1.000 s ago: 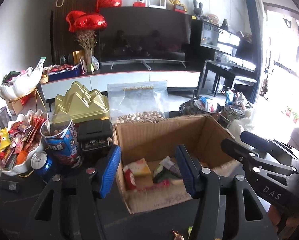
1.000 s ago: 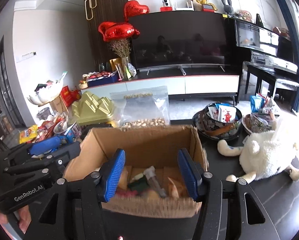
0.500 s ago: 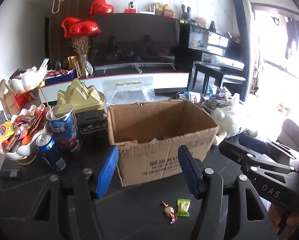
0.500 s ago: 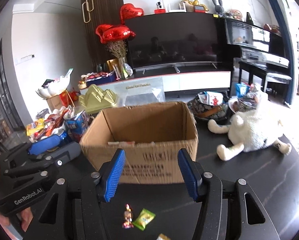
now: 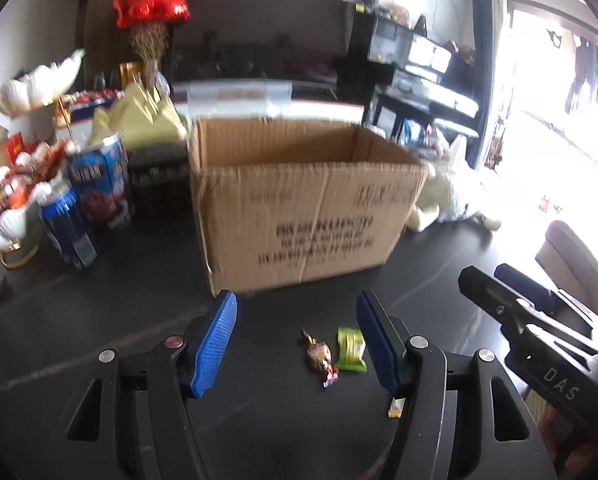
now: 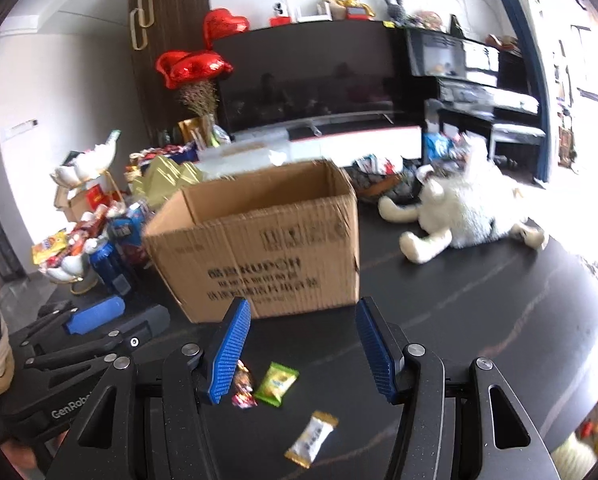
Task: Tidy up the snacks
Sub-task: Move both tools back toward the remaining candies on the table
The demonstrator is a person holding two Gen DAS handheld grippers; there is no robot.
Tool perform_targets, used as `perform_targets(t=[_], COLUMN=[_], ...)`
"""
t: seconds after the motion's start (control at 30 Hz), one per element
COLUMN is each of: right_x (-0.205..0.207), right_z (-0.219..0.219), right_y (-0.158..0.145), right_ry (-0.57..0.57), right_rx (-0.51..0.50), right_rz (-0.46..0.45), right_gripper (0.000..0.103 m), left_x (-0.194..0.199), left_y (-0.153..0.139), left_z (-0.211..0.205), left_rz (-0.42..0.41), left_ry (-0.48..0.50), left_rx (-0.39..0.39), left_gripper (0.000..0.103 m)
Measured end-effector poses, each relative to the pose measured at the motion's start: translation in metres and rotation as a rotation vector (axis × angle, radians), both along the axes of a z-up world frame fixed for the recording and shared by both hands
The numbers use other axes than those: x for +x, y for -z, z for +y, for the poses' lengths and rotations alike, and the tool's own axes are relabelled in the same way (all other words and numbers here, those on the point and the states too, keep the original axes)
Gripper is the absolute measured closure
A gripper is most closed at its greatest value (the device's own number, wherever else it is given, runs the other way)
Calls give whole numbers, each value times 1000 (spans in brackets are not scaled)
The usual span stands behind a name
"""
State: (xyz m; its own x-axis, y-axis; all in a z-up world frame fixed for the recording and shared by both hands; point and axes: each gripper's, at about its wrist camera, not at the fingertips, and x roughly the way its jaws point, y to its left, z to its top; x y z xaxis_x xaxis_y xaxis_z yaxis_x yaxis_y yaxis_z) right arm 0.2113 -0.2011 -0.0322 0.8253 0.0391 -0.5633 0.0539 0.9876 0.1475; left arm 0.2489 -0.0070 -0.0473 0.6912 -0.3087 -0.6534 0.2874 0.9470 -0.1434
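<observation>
Loose candies on the dark table, in front of the cardboard box.

A green snack packet (image 6: 277, 382), a red-gold wrapped candy (image 6: 243, 389) and a white-gold bar (image 6: 311, 438) lie at 6 o'clock of the cardboard box (image 6: 259, 240). Left gripper (image 5: 297, 344) and right gripper (image 6: 303, 350) hover spread wide, holding nothing. A white plush toy (image 6: 467, 212) lies at 3 o'clock.

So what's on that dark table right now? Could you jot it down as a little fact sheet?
Box: open brown cardboard box, upright, contents hidden.
Loose snacks: green packet, red-gold wrapped candy, white-gold bar, all lying on the black table in front of the box.
Left claw: open, holding nothing.
Right claw: open, holding nothing.
Nearby: white plush toy, blue drink can.
</observation>
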Motion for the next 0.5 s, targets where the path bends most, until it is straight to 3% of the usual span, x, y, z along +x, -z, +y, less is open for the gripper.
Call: perform_targets(t=[0.1,0.5], right_x=[3,1], right_z=[-1,1], right_y=[19,75], right_ry=[-1,5], right_rx=[21,17], right_rz=[51,172], right_gripper=[47,47], left_x=[0,12], left_y=[12,54], left_z=[-5,-22], left_rz=[7,105], left_ry=[-6,47], left_rx=[38,54], left_gripper=[42,45])
